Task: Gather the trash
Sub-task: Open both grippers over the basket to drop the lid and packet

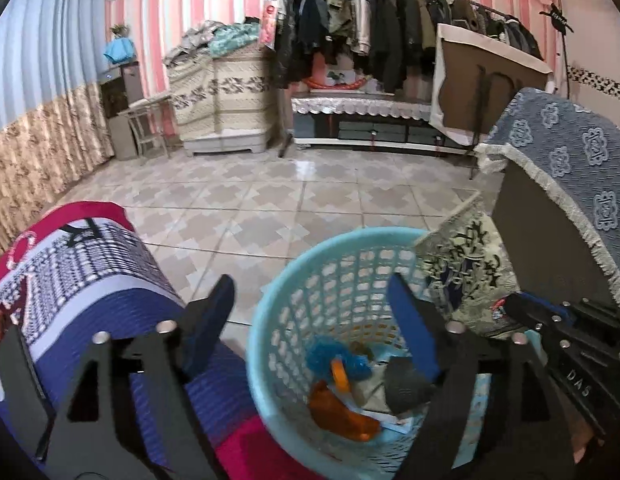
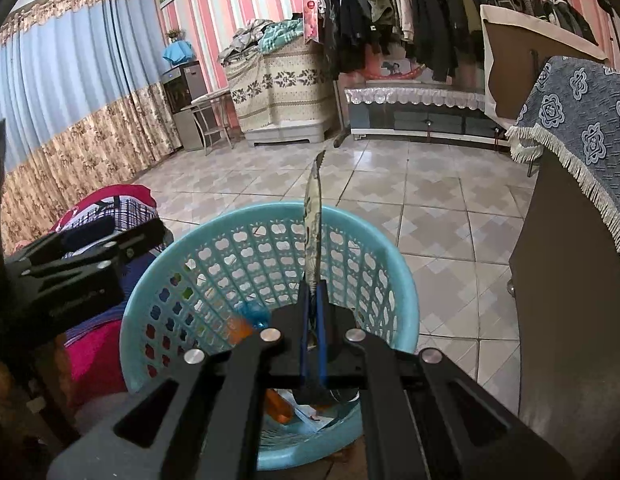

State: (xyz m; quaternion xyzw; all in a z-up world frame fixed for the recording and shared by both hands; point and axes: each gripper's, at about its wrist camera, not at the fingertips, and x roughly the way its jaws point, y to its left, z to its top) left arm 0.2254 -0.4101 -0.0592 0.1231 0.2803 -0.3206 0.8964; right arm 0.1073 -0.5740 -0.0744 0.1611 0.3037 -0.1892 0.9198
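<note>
A light blue plastic basket (image 1: 338, 280) stands on the tiled floor and holds several pieces of trash, among them orange wrappers (image 1: 342, 408) and a blue crumpled piece (image 1: 330, 356). My left gripper (image 1: 310, 308) is open and empty above the basket's near rim. My right gripper (image 2: 313, 292) is shut on a flat printed wrapper (image 2: 313, 216), seen edge-on, held over the basket (image 2: 214, 240). In the left wrist view the wrapper (image 1: 466, 268) shows cream with dark characters, at the basket's right rim, with the right gripper (image 1: 510, 306) behind it.
A rolled red, white and blue blanket (image 1: 90, 280) lies left of the basket. A cabinet with a blue fringed cloth (image 1: 562, 184) stands to the right. A clothes rack (image 1: 390, 32), a low TV bench (image 1: 362, 120) and curtains (image 1: 38, 120) line the far walls.
</note>
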